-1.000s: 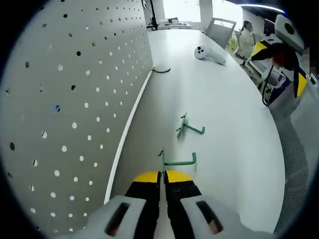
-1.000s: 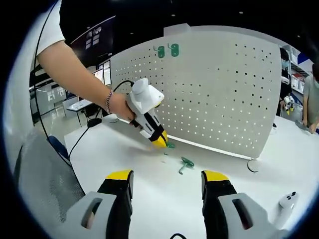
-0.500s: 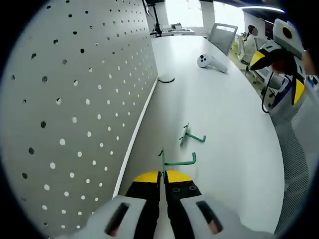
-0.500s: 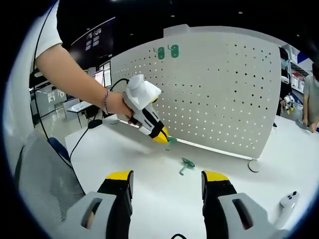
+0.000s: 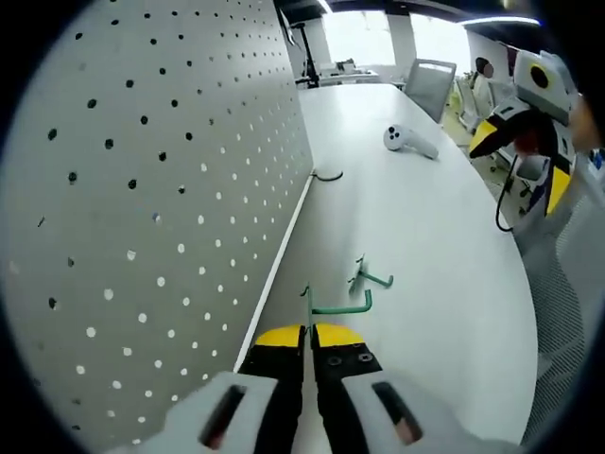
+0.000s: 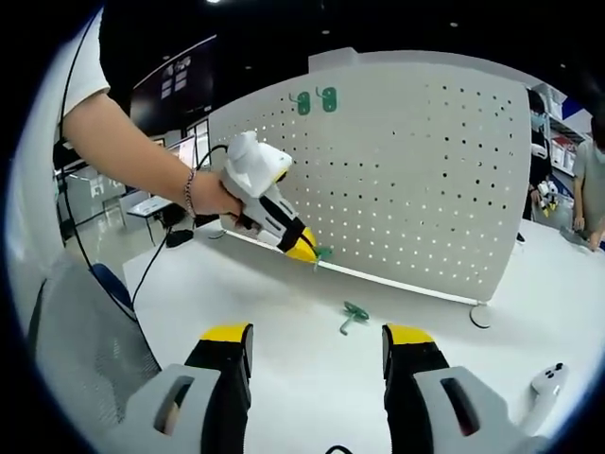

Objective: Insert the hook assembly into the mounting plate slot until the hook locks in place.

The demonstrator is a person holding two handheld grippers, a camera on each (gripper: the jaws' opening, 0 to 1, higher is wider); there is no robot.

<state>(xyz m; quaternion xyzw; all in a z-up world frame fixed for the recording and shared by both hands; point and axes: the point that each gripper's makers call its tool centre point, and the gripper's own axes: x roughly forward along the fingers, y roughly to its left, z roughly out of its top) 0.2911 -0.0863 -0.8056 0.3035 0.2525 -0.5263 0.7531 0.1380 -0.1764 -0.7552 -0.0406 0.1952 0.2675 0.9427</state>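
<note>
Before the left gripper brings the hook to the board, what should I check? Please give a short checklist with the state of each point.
1. Green hook clamped in the left gripper: ok, jaws shut on it.
2. Hook lifted off the table: ok, seen in the right gripper view.
3. Hook aligned with a pegboard hole: cannot tell.
4. Second hook lying on the table, away from the board: ok.
5. Right gripper open and away from the hook: ok.

A green wire hook [image 5: 338, 305] juts from the closed jaws of the left gripper [image 5: 309, 333] — lifted off the table, near the white pegboard [image 5: 142, 189]; a second green hook [image 6: 353, 313] lies flat on the tabletop; two more green hooks [image 6: 316, 99] hang high on the pegboard.
</note>
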